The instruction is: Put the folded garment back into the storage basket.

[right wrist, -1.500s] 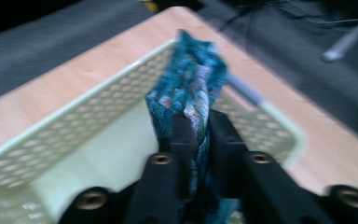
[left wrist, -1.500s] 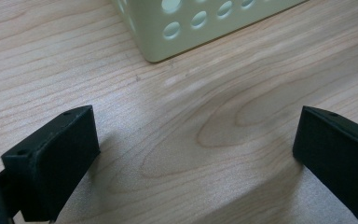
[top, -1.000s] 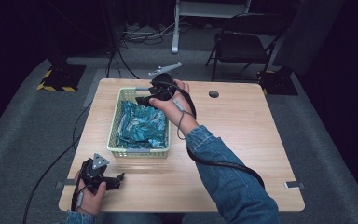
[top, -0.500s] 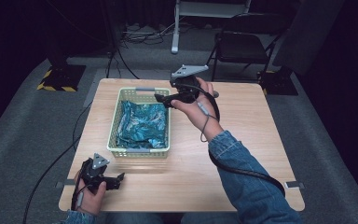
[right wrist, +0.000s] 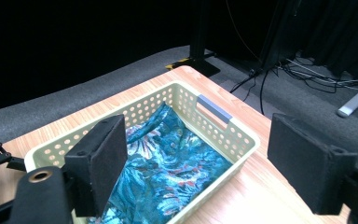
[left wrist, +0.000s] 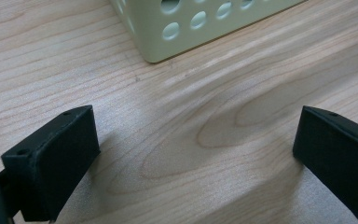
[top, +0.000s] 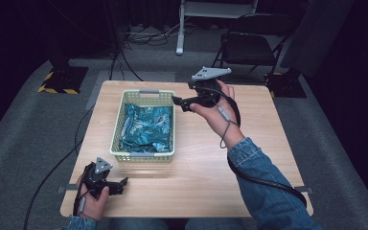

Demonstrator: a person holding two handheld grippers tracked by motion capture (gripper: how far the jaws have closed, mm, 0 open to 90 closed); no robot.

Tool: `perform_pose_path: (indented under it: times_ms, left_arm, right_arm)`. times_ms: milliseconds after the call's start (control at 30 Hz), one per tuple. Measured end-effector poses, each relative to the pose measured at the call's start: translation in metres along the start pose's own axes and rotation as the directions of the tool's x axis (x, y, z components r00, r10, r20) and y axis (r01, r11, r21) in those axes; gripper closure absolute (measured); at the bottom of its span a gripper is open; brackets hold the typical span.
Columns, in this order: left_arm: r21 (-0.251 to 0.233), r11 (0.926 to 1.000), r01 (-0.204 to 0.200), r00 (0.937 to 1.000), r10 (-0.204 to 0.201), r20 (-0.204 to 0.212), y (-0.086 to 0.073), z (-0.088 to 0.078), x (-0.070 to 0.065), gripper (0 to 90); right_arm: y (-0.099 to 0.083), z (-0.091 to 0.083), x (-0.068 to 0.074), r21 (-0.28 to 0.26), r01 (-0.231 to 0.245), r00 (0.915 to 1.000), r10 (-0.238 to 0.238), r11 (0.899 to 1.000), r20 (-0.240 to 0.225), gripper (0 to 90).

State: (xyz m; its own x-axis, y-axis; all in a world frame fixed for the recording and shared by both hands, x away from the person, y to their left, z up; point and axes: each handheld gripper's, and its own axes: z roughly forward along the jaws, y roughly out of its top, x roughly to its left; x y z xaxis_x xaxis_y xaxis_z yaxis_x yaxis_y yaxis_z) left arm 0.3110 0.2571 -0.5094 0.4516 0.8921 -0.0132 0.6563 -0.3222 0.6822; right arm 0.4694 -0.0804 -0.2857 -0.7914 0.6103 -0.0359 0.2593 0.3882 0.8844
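Hovering beside the basket holding teal cloth, the right tool gapes empty, jaws just opened.

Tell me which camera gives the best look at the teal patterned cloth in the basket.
The right gripper view: the teal cloth lies close up, its leafy print plain inside the basket. The high view shows the whole crumpled cloth from above, but smaller. The left gripper view catches just a basket corner on the table.

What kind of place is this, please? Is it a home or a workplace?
Probably a recording studio or lab, not a home. A bare wooden table stands on grey carpet between black curtains, with loose cables and a folding chair behind.
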Motion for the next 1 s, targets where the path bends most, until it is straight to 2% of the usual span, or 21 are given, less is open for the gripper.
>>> perform_pose_path:
  times_ms: [600, 1000]
  left_arm:
    - [0.0, 1.0, 0.0, 1.0, 0.0, 0.0, 0.0, 0.0, 0.0, 0.2]
    - [0.0, 1.0, 0.0, 1.0, 0.0, 0.0, 0.0, 0.0, 0.0, 0.2]
  right_arm:
    - [-0.013, -0.028, -0.013, -0.011, -0.006, 0.9999, 0.006, 1.0, 0.014, 19.5]
    - [-0.028, -0.045, -0.024, -0.019, -0.023, 0.9991, 0.024, 1.0, 0.034, 19.2]
